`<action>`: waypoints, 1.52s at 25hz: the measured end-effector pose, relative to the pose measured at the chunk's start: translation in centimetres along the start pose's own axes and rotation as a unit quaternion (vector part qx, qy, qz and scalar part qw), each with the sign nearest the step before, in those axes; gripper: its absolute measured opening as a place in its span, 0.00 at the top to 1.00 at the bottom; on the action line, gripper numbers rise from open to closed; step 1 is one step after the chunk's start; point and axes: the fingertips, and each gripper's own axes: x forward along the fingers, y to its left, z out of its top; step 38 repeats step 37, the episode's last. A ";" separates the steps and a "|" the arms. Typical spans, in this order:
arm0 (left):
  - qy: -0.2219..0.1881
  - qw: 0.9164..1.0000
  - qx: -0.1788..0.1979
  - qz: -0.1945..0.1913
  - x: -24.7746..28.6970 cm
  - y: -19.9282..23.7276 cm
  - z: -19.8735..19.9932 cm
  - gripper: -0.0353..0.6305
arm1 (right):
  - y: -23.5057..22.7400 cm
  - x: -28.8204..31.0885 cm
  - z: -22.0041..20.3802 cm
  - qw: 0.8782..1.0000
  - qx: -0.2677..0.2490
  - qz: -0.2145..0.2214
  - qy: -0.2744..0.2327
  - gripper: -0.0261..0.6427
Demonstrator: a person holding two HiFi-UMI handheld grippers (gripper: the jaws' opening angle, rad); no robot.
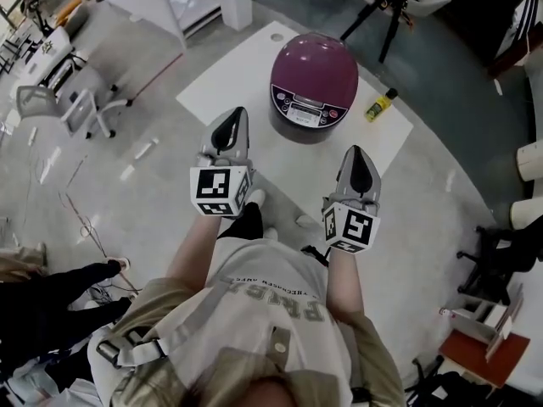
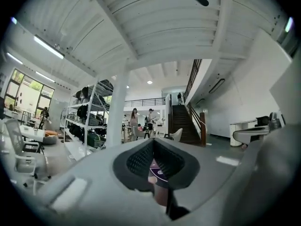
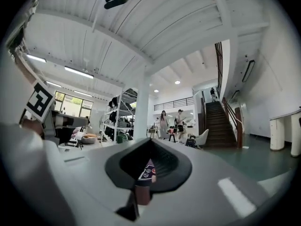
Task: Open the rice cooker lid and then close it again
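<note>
Nearest, just beyond a pale shirt (image 1: pixel 271 308), the left gripper (image 1: pixel 235 121) and right gripper (image 1: pixel 355 156) are being held clenched on nothing. Ahead, apart from both, the purple rice cooker (image 1: pixel 314 83) is being left on a white board (image 1: pixel 212 87), lid shut, contents hidden. Its glossy dome is being judged rigid and slippery, so the front latch is being favoured.

A white rectangular surface (image 1: pixel 229 83) lies in the upper middle of the frame. A purple rice cooker (image 1: pixel 314 79) stands on it, lid down, and a small yellow bottle (image 1: pixel 381 105) lies at its right edge.
</note>
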 end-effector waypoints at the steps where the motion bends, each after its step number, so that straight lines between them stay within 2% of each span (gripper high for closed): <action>1: 0.001 1.000 0.006 -0.004 -0.3 -0.4 0.0 0.93 | 0.2 -0.3 0.2 1.000 -0.003 0.000 -0.001 0.96; 6: -0.001 0.999 0.042 -0.012 -2.0 -1.7 0.3 0.93 | 0.5 -1.9 1.1 1.000 0.002 -0.010 -0.015 0.96; 10: 0.000 0.999 0.041 -0.012 -3.3 -1.8 0.6 0.93 | 0.5 -2.9 0.9 1.000 0.017 -0.010 -0.022 0.96; 19: 0.010 0.997 0.074 -0.017 -4.1 -2.8 -0.2 0.93 | 1.4 -4.0 0.7 1.000 -0.018 0.001 -0.018 0.96; 22: 0.010 0.997 0.074 -0.021 -4.3 -3.3 -0.3 0.93 | 1.4 -4.2 0.4 1.000 -0.025 0.005 -0.015 0.96; 38: 0.014 0.995 0.097 -0.015 -4.5 -4.0 -0.6 0.93 | 0.7 -4.2 -0.2 1.000 -0.025 0.014 -0.008 0.96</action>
